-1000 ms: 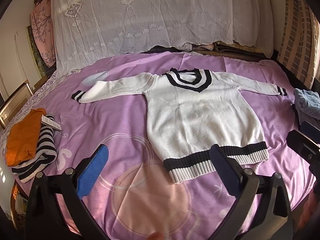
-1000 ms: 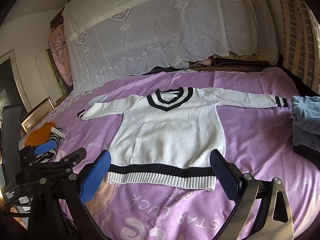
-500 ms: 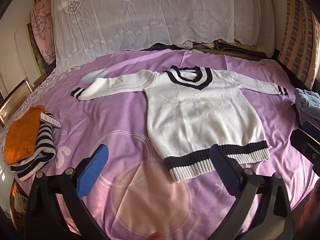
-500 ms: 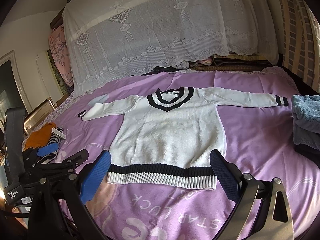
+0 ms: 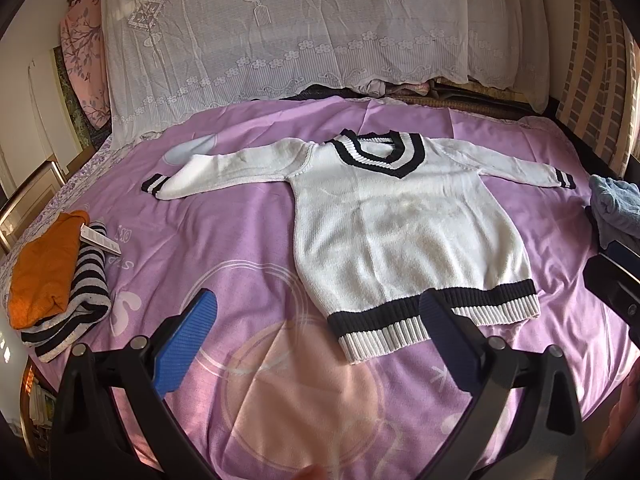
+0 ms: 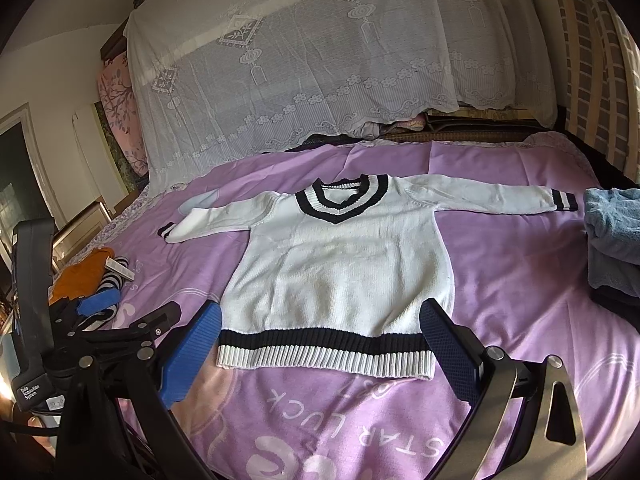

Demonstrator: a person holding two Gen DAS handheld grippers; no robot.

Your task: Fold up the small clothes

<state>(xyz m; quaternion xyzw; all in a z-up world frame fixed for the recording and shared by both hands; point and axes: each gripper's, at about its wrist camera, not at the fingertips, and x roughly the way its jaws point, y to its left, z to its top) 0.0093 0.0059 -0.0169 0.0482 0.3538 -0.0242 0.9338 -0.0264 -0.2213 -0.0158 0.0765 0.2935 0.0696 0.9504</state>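
Observation:
A white knit sweater [image 5: 404, 224] with black-and-white V-neck, cuffs and hem lies flat, face up, sleeves spread, on the purple bedspread [image 5: 240, 240]. It also shows in the right wrist view [image 6: 340, 268]. My left gripper [image 5: 320, 332] is open and empty, held above the bed near the sweater's hem at its left corner. My right gripper [image 6: 320, 344] is open and empty, held above the hem. The left gripper's body [image 6: 104, 332] shows at the left of the right wrist view.
A folded stack of an orange garment [image 5: 44, 264] on a black-and-white striped one [image 5: 76, 300] lies at the bed's left edge. Blue folded clothes [image 6: 612, 236] lie at the right edge. A lace-covered pile [image 5: 304, 32] stands behind the bed.
Both grippers have shifted slightly; the view of the sweater has barely moved. Both stay open and empty.

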